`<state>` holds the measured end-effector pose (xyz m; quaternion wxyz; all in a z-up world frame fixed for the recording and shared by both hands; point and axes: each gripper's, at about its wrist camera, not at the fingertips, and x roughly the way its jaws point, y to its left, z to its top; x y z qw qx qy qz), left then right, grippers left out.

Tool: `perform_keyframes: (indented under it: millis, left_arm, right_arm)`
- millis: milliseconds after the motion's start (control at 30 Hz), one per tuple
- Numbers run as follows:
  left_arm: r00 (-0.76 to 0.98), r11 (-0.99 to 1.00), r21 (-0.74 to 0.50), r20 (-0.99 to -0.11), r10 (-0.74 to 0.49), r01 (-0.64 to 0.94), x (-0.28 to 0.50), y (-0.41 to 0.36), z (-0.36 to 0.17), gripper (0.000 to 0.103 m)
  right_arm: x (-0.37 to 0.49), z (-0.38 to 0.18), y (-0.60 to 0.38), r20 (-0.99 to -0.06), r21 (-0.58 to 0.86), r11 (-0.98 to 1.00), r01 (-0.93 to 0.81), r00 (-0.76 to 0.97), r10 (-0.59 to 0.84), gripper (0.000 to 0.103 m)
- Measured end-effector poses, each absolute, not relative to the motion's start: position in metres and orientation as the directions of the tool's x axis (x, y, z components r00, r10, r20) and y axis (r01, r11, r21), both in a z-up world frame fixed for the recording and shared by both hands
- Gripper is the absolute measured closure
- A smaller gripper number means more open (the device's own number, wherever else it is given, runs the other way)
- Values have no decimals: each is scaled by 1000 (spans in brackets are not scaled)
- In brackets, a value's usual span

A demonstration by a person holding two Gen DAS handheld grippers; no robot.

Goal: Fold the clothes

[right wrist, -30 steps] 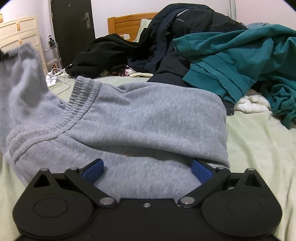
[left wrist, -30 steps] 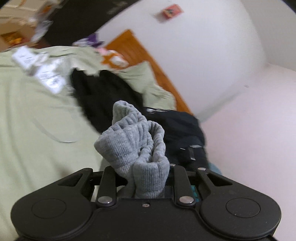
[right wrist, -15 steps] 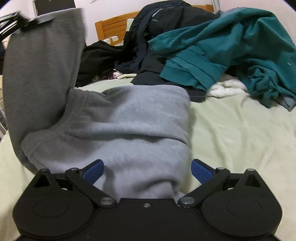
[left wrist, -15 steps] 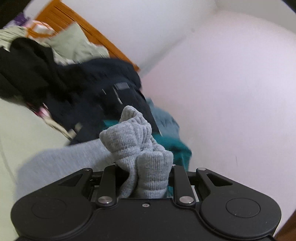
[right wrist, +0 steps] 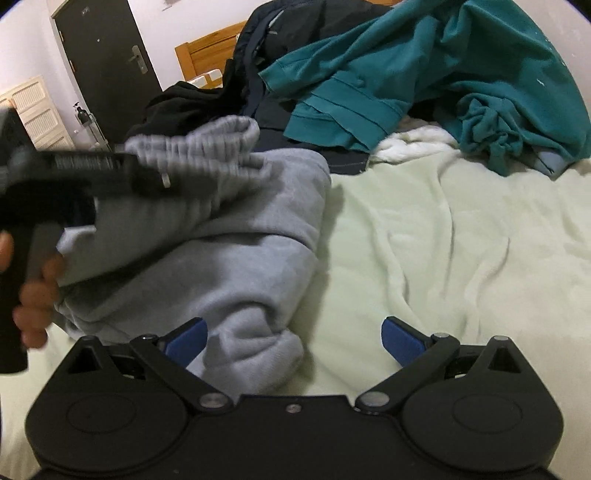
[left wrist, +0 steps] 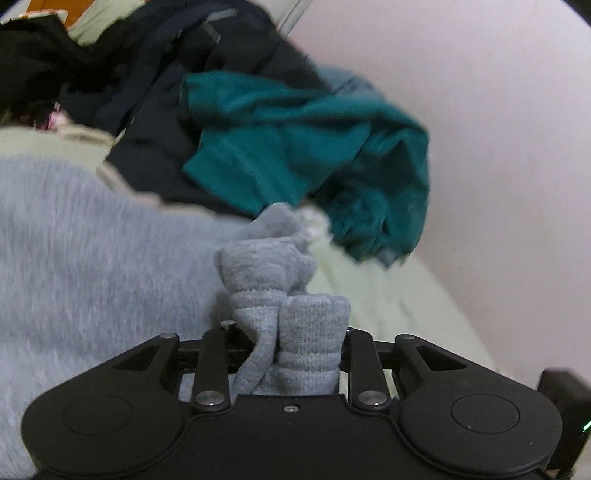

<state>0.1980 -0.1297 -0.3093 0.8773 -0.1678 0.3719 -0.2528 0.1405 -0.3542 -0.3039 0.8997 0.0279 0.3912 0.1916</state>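
The soft grey fleece sweatpants (right wrist: 229,251) lie in a thick, folded heap on the pale green fuzzy bed blanket (right wrist: 461,240). They look floppy and a bit heavy, so they will likely sag and bend wherever they are not held up. They do not look slippery, and nothing about them can break. The best place to grab is probably the ribbed stretchy band (left wrist: 291,295), because it is thick and bunchy and gives the fingers something to bite on.

The left gripper (left wrist: 291,332) has its jaws pulled in close, squeezing that ribbed band tight, and it holds the band over the top of the heap. The right gripper (right wrist: 293,338) sits low at the near end of the pants with its jaws spread wide, holding nothing. Its blue pads (right wrist: 186,341) are bare, one beside the grey cloth.

Behind the pants is a messy pile: a crumpled teal shirt (right wrist: 424,74), a dark navy jacket (right wrist: 273,33) and something small, white and fluffy (right wrist: 410,142). Farther back stand a wooden headboard (right wrist: 207,48) and a dark door (right wrist: 107,59).
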Motion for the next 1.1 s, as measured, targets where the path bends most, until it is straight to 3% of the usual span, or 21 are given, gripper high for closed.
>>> perform_keyframes:
  millis: [33, 100, 133, 167, 267, 567, 700, 800, 833, 900, 967, 1100]
  left_arm:
    - [591, 810, -484, -563, -577, 331, 197, -132, -311, 45]
    - [569, 785, -507, -549, -613, 356, 199, -138, -314, 20]
    - [562, 777, -515, -544, -623, 363, 198, -141, -315, 12]
    - [557, 771, -517, -541, -630, 370, 198, -145, -316, 10]
    - [567, 784, -502, -549, -615, 365, 192, -152, -313, 10]
    - [589, 650, -725, -428, -685, 228, 187, -99, -270, 10]
    - [672, 682, -696, -395, -626, 225, 178, -54, -237, 10]
    - [709, 800, -572, -487, -510, 183, 172, -30, -230, 12]
    - [709, 829, -533, -519, -478, 169, 173, -27, -233, 18]
    - [685, 893, -426, -608, -402, 146, 171, -17, -245, 30]
    - [660, 922, -354, -657, -365, 158, 170, -18, -252, 41]
    - [630, 959, -204, -722, -284, 198, 167, -27, -268, 51]
  right_arm:
    - [140, -305, -355, -694, 201, 924, -324, 619, 368, 1]
    - [138, -308, -356, -697, 204, 924, -322, 616, 369, 1]
    - [138, -309, -356, -697, 205, 924, -322, 615, 369, 1]
    - [137, -309, -356, -696, 204, 924, -323, 616, 369, 1]
    - [135, -307, -355, -695, 194, 925, -328, 620, 365, 1]
    - [134, -268, -362, -650, 144, 938, -315, 685, 330, 1]
    - [141, -216, -361, -531, 195, 931, -308, 765, 364, 1]
    - [148, -195, -332, -496, 169, 913, -373, 768, 405, 1]
    - [150, -194, -319, -500, 146, 907, -395, 761, 413, 3]
    - [154, -199, -297, -517, 123, 889, -441, 736, 437, 19]
    - [159, -204, -275, -535, 101, 868, -486, 709, 460, 47]
    - [164, -222, -248, -571, 63, 842, -536, 672, 472, 53]
